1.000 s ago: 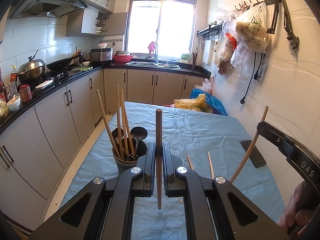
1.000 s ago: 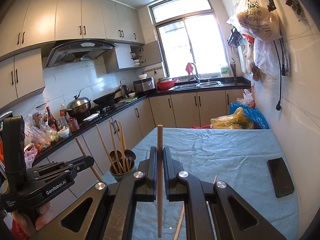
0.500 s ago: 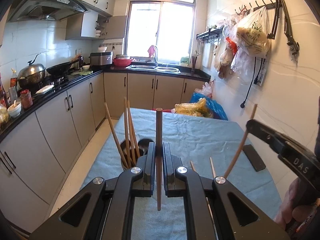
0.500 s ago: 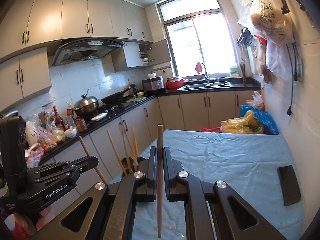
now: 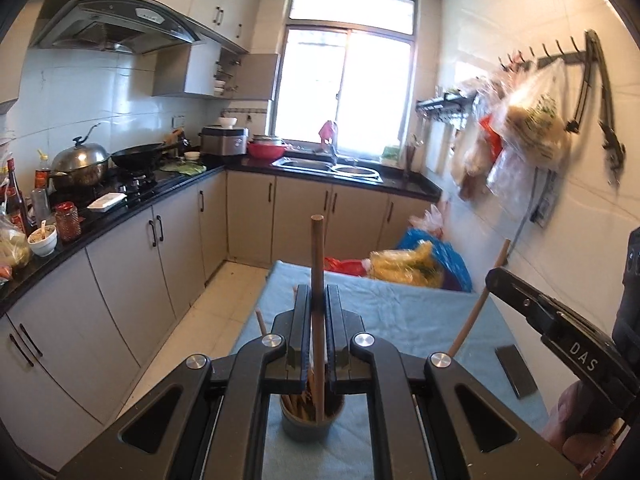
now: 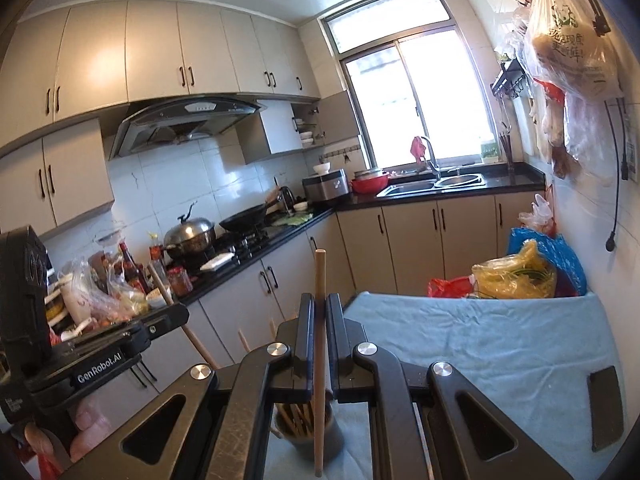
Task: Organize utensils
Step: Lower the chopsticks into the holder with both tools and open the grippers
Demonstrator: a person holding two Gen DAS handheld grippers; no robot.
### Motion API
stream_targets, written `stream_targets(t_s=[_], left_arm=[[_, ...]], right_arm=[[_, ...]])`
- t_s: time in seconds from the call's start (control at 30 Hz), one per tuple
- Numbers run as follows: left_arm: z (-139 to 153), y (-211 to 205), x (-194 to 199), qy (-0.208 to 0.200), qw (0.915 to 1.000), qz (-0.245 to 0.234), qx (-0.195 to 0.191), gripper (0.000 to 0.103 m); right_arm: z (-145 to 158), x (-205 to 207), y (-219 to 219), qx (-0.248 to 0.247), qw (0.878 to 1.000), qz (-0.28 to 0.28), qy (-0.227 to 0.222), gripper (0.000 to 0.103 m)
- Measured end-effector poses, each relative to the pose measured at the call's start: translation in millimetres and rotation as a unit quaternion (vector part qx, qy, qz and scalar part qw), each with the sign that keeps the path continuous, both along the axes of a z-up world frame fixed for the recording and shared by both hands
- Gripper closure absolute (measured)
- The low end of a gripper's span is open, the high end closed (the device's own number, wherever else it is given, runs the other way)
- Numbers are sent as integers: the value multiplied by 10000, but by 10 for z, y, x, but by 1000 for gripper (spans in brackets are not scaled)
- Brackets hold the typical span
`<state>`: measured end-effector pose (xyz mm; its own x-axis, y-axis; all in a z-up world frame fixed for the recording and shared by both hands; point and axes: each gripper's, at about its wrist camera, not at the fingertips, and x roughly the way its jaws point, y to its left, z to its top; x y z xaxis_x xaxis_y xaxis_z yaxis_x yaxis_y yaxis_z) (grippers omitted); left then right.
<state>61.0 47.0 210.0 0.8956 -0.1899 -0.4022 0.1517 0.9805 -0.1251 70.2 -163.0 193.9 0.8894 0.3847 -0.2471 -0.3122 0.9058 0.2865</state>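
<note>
Standing upright between the closed jaws of the left gripper (image 5: 318, 316) is a wooden chopstick (image 5: 317, 264), its lower end hanging over the mouth of the grey utensil cup (image 5: 312, 426) on the blue-covered worktop (image 5: 400, 312); whether the tip already sits inside the cup or just above it cannot be told. The right gripper (image 6: 319, 320) likewise clamps a second chopstick (image 6: 320, 300) near its middle, upright, its lower tip showing in front of the same cup (image 6: 310, 436), which already holds several sticks.

Handling judgement: each stick is light, stiff and smooth, so it may pivot or slide if the pinch loosens. The mid-length hold looks sound, leaving enough free length below to guide the tip into the cup. The cup is narrow and light and may tip if a stick is pushed against its rim or the contents.

Farther out, a dark phone (image 6: 606, 406) lies flat near the worktop's right edge, well apart from the cup. Bags of produce (image 6: 516, 276) sit beyond the far end. A person's hand (image 5: 576, 420) grips the right device at the edge of the left view. Kitchen cabinets, stove and sink run along the walls behind.
</note>
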Motion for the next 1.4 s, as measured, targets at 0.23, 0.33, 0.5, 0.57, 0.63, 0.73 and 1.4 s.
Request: stream_targets(t_s=[0.23,0.33,0.5,0.57,0.63,0.73,1.4], left_arm=[[-174,54,326,48,9997,221,-70,97],[-357,88,445,243,9994,190,-137,97],[-615,111,536,447,9987,183,-131,97],[-679,117,549,487,9986,199,-114,97],[-746,144,558,541,9983,201,-128,97],[-835,192,569,630,9977,210,-152,97],[-716,258,279,564,9979,109,-291,92]], right_arm=[[-11,352,197,100,9998,-115,-110,97],[-146,493,280,64,9999,-92,-27,97],[-402,652,379,-62,9997,-44,224,97],[-499,693,395,-99,9995,-44,305,97],[-579,730,396,-92,9991,-29,406,97],[-669,765,394,-126,9985,-23,533,97],[-679,554,184,185,9953,323,898,88]])
